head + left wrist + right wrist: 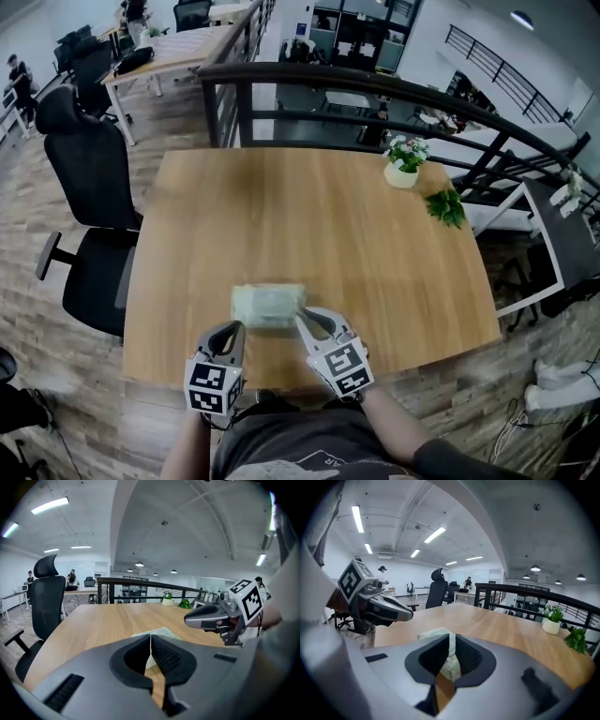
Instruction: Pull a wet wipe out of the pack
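You face a wooden table (281,216) in an open-plan office.
A black office chair (89,173) sits to your left, a dark railing (375,81) runs beyond the table, strip lights (358,520) glow overhead.

Grey moulded shells on the left hand-held gripper (234,330) and right hand-held gripper (304,321), black ribbed pads (164,656) in rounded recesses, white cube (216,386) with black square markers on each, dark grey T-shirt (300,445) with pale print, dark sleeve (450,461).
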### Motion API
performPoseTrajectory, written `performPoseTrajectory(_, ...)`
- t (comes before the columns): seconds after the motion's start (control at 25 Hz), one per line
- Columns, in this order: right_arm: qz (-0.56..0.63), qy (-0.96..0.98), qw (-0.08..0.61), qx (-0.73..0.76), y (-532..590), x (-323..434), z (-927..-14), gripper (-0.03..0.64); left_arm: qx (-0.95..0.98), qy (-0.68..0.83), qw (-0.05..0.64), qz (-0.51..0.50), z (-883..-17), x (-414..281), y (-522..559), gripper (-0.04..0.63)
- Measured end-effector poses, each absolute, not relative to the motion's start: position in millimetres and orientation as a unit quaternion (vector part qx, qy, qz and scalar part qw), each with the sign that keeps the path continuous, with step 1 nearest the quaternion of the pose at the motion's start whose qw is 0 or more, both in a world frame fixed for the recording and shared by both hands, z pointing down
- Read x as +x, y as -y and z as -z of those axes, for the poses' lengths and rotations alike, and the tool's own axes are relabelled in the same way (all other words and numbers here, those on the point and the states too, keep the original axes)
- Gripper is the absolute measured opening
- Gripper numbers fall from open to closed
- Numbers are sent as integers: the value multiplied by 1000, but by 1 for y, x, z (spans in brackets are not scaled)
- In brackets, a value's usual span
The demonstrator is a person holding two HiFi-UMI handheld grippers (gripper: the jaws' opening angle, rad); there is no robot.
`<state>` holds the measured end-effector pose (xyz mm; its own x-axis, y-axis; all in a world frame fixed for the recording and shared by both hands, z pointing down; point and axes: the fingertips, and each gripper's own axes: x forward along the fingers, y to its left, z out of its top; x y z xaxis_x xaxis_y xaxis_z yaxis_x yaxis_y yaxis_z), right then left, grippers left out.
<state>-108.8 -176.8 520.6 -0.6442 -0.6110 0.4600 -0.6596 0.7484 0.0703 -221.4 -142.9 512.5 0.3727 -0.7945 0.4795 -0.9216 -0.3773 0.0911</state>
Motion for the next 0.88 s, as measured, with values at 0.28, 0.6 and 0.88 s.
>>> performPoseTrajectory(0.28,-72,896,278,339,176,-133,-538,100,838,476,170,-205,-537,-224,157,15)
performPoseTrajectory(0.6,-80,896,295,323,177,-137,-541,153,832,477,133,-251,-549,-228,174,15)
performPoseTrajectory(0.88,-72,909,308,272,185,-134,-548,170,813,472,146,-307,-576,-221,177,15)
